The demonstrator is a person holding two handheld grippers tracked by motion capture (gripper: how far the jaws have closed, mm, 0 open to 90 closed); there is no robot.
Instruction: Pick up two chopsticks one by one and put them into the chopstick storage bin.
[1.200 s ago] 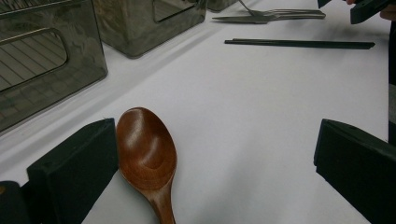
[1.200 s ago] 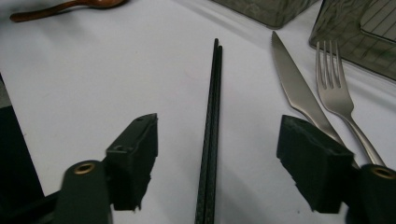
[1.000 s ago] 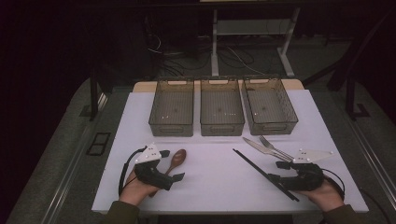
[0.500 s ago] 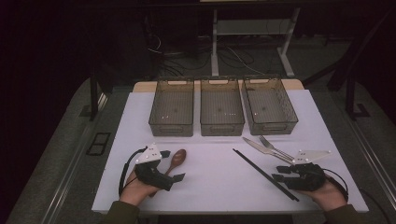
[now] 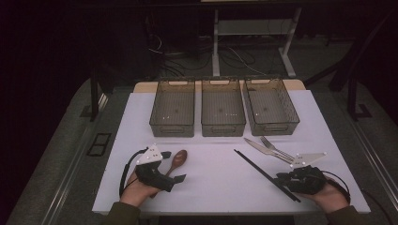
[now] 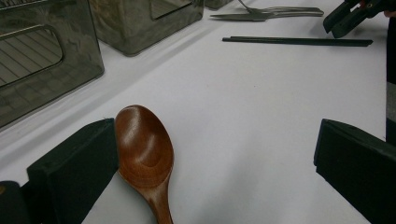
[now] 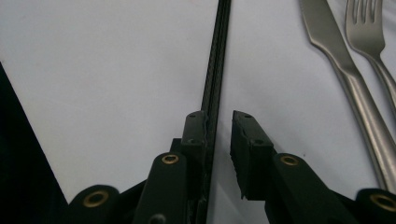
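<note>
Chopsticks (image 7: pixel 215 70) lie between the jaws of the right gripper (image 7: pixel 219 126), which have just been closing: the left jaw already touches the black sticks, while the right jaw is a small gap away, so the pair is bracketed but not pinched. In the high view this gripper (image 5: pixel 287 178) sits in the person's right hand (image 5: pixel 328 194) at about five o'clock on the white table sheet (image 5: pixel 216 187), and the chopsticks (image 5: pixel 263 172) run from it diagonally toward eleven o'clock. Just beside them, toward one o'clock from the gripper, a knife (image 7: pixel 336 60) and a fork (image 7: pixel 373 42) lie side by side (both of grey metal).

At about seven o'clock on the sheet, the left gripper (image 5: pixel 174 180) rests in the left hand (image 5: pixel 136 190) with its jaws spread wide. Its own view shows a wooden spoon (image 6: pixel 145 154) on the table between them, bowl up, with the edge of the bowl against the left jaw and far from the right one.

At twelve o'clock, three smoky transparent bins (image 5: pixel 223 115) stand in a row, close together, across the far edge of the sheet.
</note>
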